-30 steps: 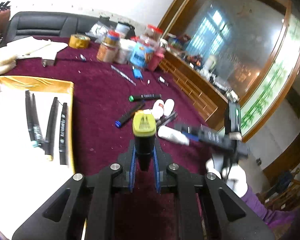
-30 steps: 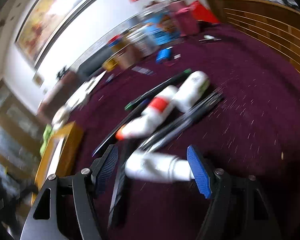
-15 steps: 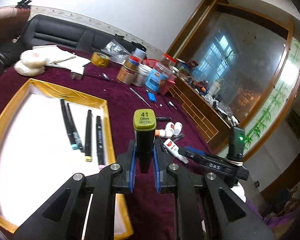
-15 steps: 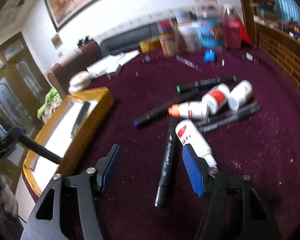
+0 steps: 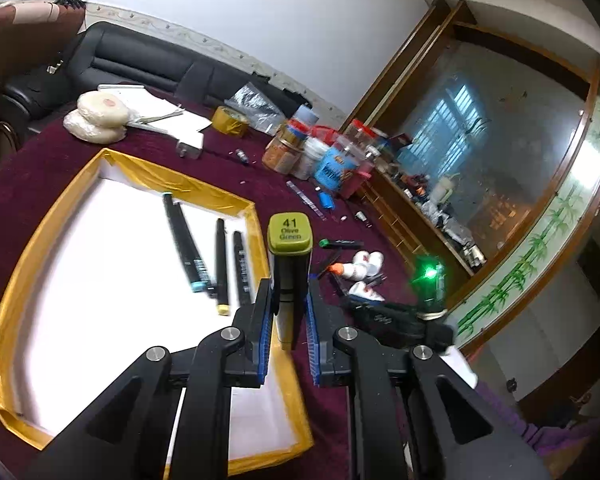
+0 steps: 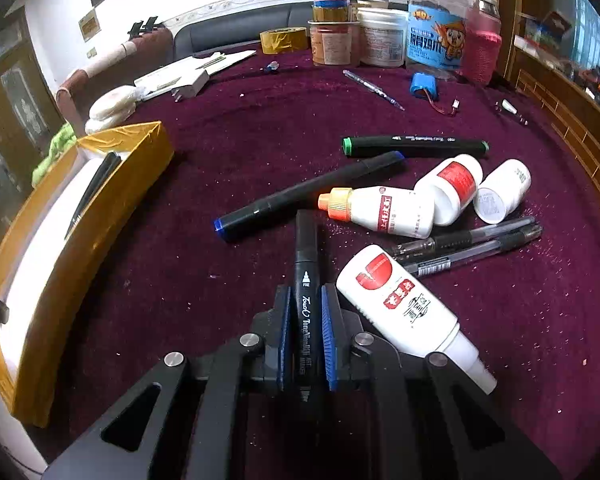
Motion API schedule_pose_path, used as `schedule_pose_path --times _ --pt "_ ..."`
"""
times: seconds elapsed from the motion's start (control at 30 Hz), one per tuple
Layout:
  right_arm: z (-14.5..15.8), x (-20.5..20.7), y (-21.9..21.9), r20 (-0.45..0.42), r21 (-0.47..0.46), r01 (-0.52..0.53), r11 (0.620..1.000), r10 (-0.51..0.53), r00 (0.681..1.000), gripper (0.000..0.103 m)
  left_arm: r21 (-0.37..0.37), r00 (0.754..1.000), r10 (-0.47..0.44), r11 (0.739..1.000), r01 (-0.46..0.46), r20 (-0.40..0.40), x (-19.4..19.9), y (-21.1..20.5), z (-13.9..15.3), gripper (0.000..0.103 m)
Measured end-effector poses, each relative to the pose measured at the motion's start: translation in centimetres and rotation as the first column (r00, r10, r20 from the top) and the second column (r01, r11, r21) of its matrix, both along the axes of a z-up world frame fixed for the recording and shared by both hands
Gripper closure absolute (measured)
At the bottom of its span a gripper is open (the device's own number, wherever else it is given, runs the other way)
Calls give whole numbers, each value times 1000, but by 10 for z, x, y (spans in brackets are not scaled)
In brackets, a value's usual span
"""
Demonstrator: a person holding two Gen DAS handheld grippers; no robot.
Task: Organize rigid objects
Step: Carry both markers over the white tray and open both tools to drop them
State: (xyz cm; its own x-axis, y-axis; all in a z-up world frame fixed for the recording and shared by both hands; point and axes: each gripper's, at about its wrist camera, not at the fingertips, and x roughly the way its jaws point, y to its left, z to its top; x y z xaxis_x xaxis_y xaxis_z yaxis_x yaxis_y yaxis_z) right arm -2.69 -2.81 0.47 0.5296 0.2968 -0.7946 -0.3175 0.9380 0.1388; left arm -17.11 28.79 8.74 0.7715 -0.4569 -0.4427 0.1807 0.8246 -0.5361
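Where jaws gaped before, right hand-held gripper [image 6: 306, 334] just clenched black marker [image 6: 307, 280]; left hand-held gripper [image 5: 287, 324] still grasps olive marker [image 5: 289, 268].

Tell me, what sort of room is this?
Probably a home living room: a black leather sofa behind a table with a maroon cloth, framed pictures, and a wood-framed glazed partition.

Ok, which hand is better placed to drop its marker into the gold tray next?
Left, probably. The left gripper already holds the olive green marker over the gold tray, while the right gripper has only just closed on a black marker lying on the cloth.
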Motion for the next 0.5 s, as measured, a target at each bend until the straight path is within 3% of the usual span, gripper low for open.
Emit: schedule_pose_path --times 0.13,0.27,0.5 --pt "12 -10 -11 -25 146 -15 989 19 1000 90 64 999 15 998 -13 -35 9 13 0 91" --pt "41 -23 -2 -7 275 -93 957 98 995 90 81 998 21 997 -17 -53 19 32 -1 91" --pt "59 -12 72 -88 422 -231 877 293 952 90 93 987 3 996 12 -158 66 60 -20 91"
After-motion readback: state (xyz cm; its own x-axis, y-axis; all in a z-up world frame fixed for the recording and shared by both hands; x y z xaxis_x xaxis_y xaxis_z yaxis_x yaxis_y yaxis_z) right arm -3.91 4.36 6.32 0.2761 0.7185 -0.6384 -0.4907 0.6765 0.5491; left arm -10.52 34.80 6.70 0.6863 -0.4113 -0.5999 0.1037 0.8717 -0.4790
